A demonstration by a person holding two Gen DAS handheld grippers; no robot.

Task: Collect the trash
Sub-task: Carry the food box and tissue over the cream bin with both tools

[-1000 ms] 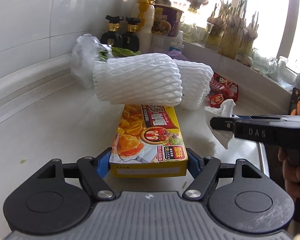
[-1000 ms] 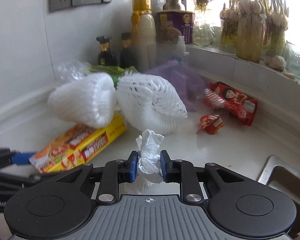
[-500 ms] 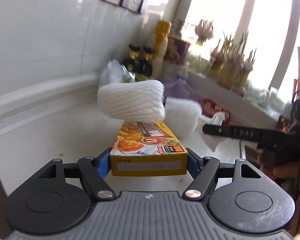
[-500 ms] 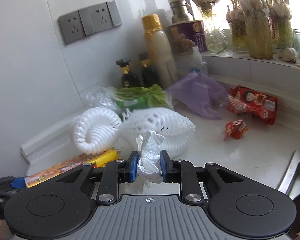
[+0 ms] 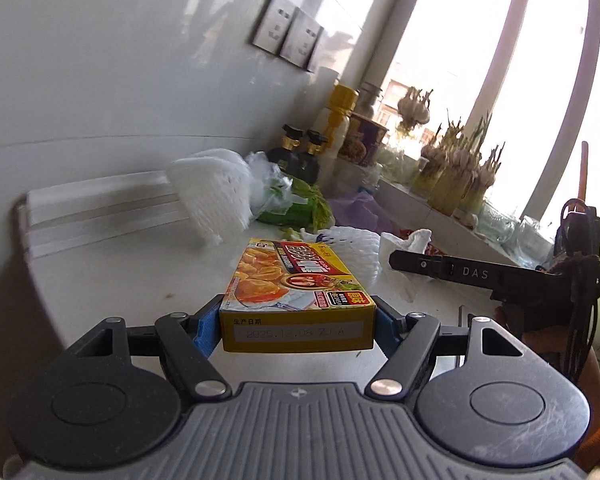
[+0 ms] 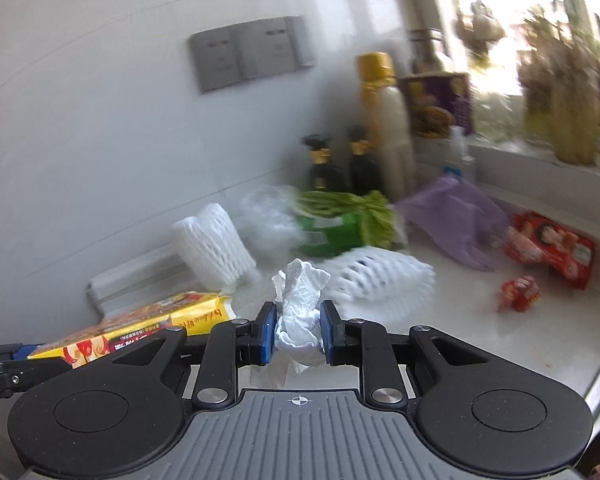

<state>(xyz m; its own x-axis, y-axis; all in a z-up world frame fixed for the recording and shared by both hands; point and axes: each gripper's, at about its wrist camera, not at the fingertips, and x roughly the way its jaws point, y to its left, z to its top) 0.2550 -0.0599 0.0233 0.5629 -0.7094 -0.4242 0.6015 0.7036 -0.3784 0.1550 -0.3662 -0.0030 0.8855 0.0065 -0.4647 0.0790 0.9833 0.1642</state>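
1. My left jaws (image 5: 298, 320) clench the yellow box (image 5: 296, 280), lifted off the desk (image 5: 140, 272).
2. My right jaws (image 6: 298, 332) grasp a crumpled tissue (image 6: 300, 304).
3. Next, I judge: carry both to a bin, none in view.

A curry box (image 5: 296, 292) sits between the left gripper's (image 5: 298, 322) pads, a crumpled tissue (image 6: 300, 312) between the right gripper's (image 6: 298, 332). Beyond them on the counter (image 6: 440, 336) lie two foam fruit nets (image 6: 376, 284), then bagged greens (image 6: 340, 224). Bottles (image 6: 384, 128) stand behind, snack wrappers (image 6: 552, 248) to the right.
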